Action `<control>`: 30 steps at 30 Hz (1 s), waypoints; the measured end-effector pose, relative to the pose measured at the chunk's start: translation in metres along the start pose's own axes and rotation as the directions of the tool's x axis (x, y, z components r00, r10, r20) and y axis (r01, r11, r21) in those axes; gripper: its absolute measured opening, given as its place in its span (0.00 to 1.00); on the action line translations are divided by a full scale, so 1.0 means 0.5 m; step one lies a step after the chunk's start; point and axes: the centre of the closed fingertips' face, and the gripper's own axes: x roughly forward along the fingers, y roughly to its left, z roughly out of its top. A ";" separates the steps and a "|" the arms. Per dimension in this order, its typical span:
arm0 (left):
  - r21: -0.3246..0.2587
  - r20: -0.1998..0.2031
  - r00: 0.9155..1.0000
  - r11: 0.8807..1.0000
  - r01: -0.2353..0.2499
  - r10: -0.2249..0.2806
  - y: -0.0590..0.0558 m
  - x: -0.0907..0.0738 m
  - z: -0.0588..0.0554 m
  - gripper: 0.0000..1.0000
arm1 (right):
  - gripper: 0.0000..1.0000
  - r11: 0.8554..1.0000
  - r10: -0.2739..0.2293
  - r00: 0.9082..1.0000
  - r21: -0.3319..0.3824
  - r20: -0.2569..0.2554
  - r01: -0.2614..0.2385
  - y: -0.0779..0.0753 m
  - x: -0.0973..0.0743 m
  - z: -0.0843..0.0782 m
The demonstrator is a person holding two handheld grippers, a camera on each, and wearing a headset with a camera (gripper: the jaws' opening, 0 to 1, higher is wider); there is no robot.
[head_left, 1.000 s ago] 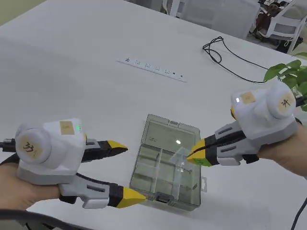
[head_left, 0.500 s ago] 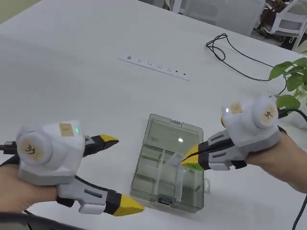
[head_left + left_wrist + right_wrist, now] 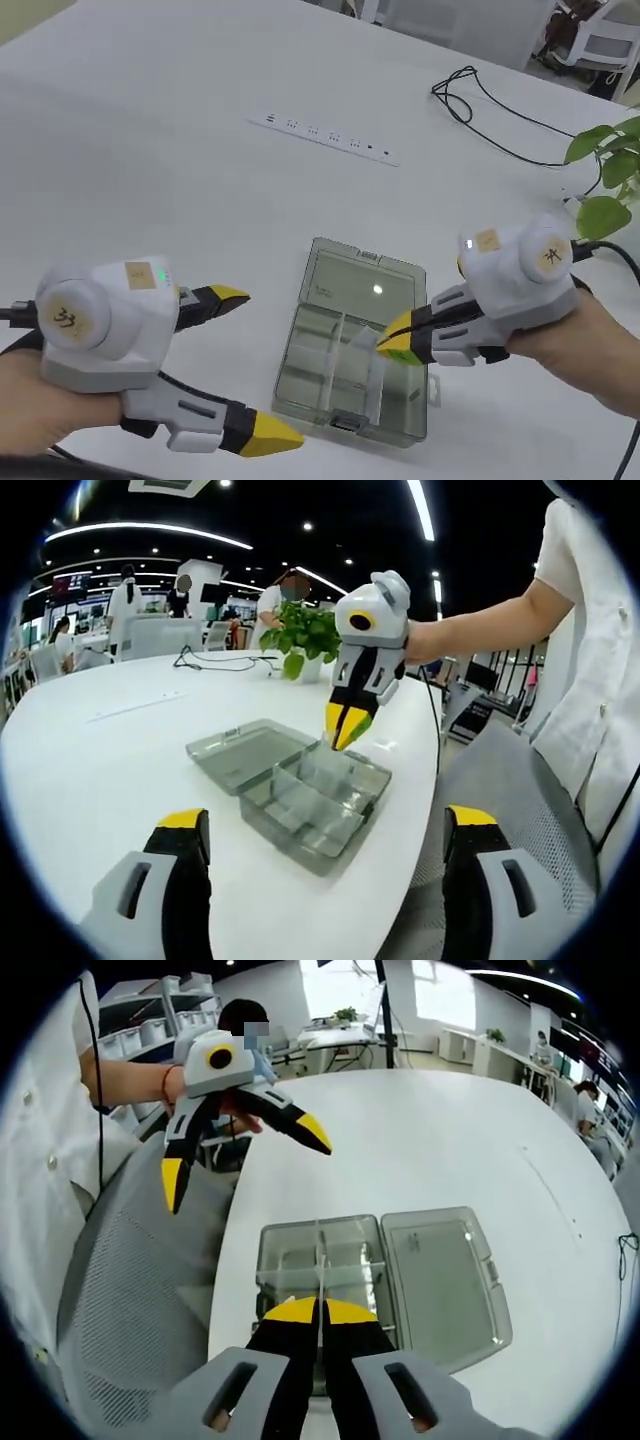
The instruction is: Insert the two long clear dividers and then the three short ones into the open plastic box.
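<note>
The open clear plastic box (image 3: pixel 330 375) lies on the white table, its lid (image 3: pixel 365 285) folded flat on the far side. Clear dividers stand inside its tray. My right gripper (image 3: pixel 390 342) is shut on a clear divider (image 3: pixel 366 336) and holds it over the tray's right half; in the right gripper view the divider (image 3: pixel 320 1252) shows edge-on between my shut jaws (image 3: pixel 318 1310), above the box (image 3: pixel 290 1260). My left gripper (image 3: pixel 250 365) stands open just left of the box with nothing in it. The left gripper view shows the box (image 3: pixel 300 800) ahead and the right gripper (image 3: pixel 348 730) over it.
A white power strip (image 3: pixel 325 137) lies further back on the table, and a black cable (image 3: pixel 490 110) runs at the back right. A green plant (image 3: pixel 600 170) stands at the right edge. A grey chair (image 3: pixel 520 780) sits by the table's near edge.
My right gripper has moved left and slightly down over the tray with the divider. The left gripper has dropped a little and its jaws stand wider apart.
</note>
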 end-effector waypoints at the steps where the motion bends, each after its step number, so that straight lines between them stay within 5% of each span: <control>1: -0.001 0.001 1.000 1.000 0.001 -0.001 0.000 0.000 0.000 0.99 | 0.02 1.000 0.000 1.000 -0.004 0.001 0.000 0.000 0.000 0.001; 18: -0.009 0.000 1.000 1.000 0.009 -0.009 -0.006 0.007 -0.004 0.97 | 0.02 0.996 -0.008 1.000 -0.090 0.006 0.008 0.011 0.015 0.001; 30: -0.003 -0.003 1.000 1.000 0.017 -0.017 -0.007 0.011 -0.005 0.97 | 0.02 0.997 -0.006 1.000 -0.076 -0.002 0.006 0.009 0.024 0.000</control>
